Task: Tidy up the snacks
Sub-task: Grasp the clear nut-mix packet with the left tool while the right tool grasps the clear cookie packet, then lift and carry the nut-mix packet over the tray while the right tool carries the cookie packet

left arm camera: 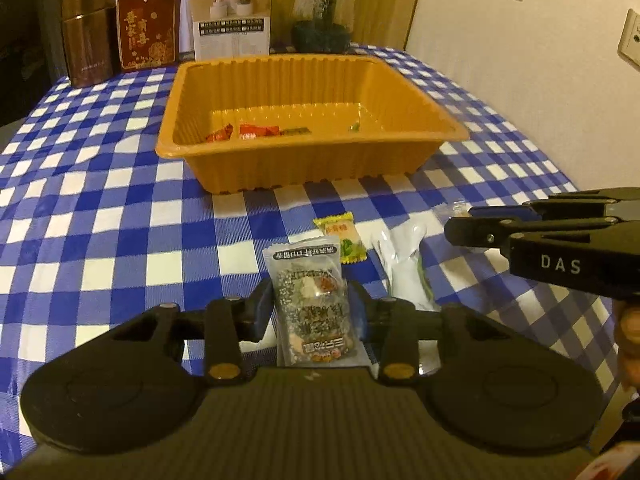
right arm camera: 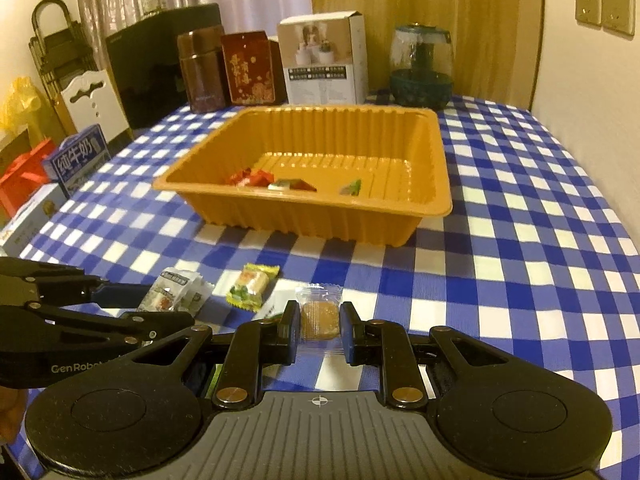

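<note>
left tool (left arm camera: 311,309): my jaws pinch the grey sesame snack pack (left arm camera: 310,300), narrow gap, pads on both sides
right tool (right arm camera: 320,330): nearly closed, clamping the clear-wrapped brown candy (right arm camera: 319,318)
orange tray (right arm camera: 436,208): on the desk (right arm camera: 520,240) ahead, few candies inside
yellow candy (right arm camera: 251,285): loose on the desk near both tools

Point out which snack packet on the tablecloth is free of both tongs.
The yellow-green candy packet, lying loose; the left tongs flank the sesame packet, the right tongs the clear-wrapped brown sweet.
</note>
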